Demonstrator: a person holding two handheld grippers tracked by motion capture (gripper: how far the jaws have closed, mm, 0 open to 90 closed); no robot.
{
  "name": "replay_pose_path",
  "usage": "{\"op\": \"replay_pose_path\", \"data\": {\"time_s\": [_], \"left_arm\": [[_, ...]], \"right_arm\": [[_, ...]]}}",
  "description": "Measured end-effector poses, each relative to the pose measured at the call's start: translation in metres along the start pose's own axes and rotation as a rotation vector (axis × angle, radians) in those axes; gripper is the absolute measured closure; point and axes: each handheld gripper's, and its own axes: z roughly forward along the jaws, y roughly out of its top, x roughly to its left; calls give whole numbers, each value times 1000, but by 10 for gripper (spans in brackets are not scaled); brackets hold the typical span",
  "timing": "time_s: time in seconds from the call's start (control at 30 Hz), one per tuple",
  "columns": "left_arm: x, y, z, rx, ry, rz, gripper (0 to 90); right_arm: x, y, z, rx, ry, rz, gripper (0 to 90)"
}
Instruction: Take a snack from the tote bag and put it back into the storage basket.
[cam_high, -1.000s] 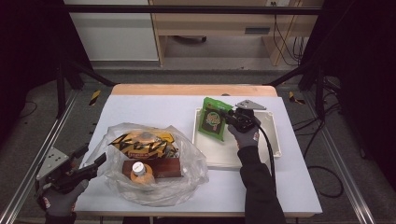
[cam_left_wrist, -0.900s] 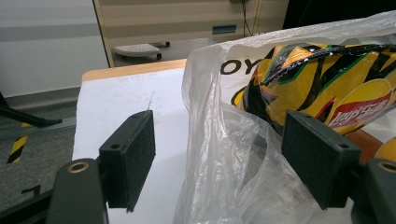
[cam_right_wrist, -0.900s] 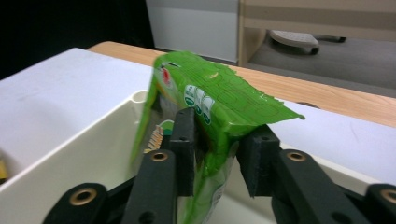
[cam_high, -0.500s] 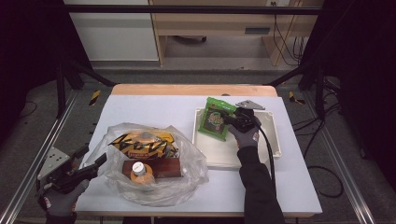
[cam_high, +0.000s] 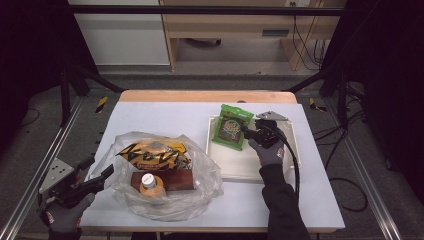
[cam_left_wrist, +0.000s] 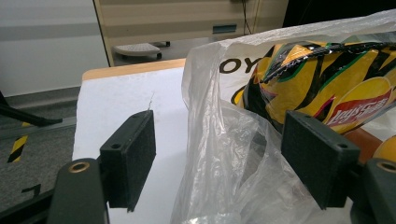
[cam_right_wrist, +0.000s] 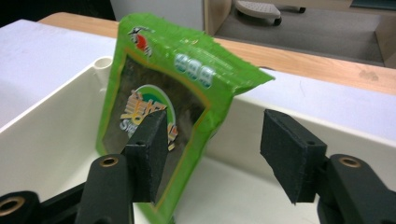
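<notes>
Right of centre in the high view, the right hand-held gripper is standing released, its jaws having just been opening beside the green packet, which is leaning in the white tray. At lower left, the left hand-held gripper is gaping around the plastic bag's edge on the table.

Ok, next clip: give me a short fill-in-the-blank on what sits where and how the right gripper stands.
1. The green snack packet stands inside the white ____, leaning on its wall.
2. The right gripper has its jaws ____, their pads off the packet.
3. The chips packet lies inside a clear plastic ____.
4. The left gripper has an edge of that plastic ____ its jaws.

Missing words: tray; open; bag; between
</notes>
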Motion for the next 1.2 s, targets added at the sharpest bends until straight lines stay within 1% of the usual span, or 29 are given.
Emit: {"op": "replay_pose_path", "data": {"time_s": [0.03, 0.1, 0.13, 0.2, 0.3, 0.33, 0.4, 0.47, 0.53, 0.6, 0.67, 0.73, 0.77, 0.87, 0.93, 1.03, 1.1, 1.2], "left_arm": [[0, 0, 0, 0, -1, 1, 258], [-1, 0, -1, -1, -1, 1, 259], [-1, 0, -1, -2, -3, 3, 259], [-1, 0, 0, -2, -4, 2, 259], [-2, 0, 0, 1, -3, 5, 259], [-2, 0, 0, 1, -3, 4, 260], [-1, 0, 0, 3, -2, 5, 260], [-1, 0, 0, 2, -2, 5, 260], [-1, 0, 0, 2, -2, 3, 260], [-1, -1, 1, 7, -3, 6, 261], [-1, -1, 2, 10, -3, 5, 260], [-2, -1, 2, 8, -5, 5, 260], [-2, -1, 2, 7, -5, 6, 261], [-2, -1, 2, 10, -7, 7, 260], [-2, -2, 2, 11, -8, 6, 260], [-2, -2, 3, 15, -9, 11, 260], [-2, -2, 3, 15, -11, 11, 260], [-2, -2, 2, 10, -11, 4, 260]], "right_arm": [[2, -1, -2, 1, 11, 10, 471], [4, -4, -4, -18, 13, 35, 532], [4, -6, -3, 0, 15, 50, 549], [5, -8, -2, 30, 8, 45, 574], [9, -11, 1, 41, 7, 35, 627], [10, -11, 3, 44, -5, 33, 654], [11, -11, 6, 35, -7, 42, 705], [10, -12, 9, 32, -23, 46, 758], [8, -13, 13, 28, -28, 62, 795], [8, -13, 16, 20, -25, 65, 811], [8, -13, 19, 9, -21, 62, 822], [8, -13, 21, -5, -17, 70, 832], [8, -13, 23, -18, -6, 66, 834], [10, -12, 25, -33, -8, 44, 829], [11, -12, 27, -41, -5, 41, 819], [11, -13, 30, -35, -6, 26, 789], [10, -15, 32, -31, -2, 33, 766], [10, -16, 33, -31, -4, 19, 686]]}}
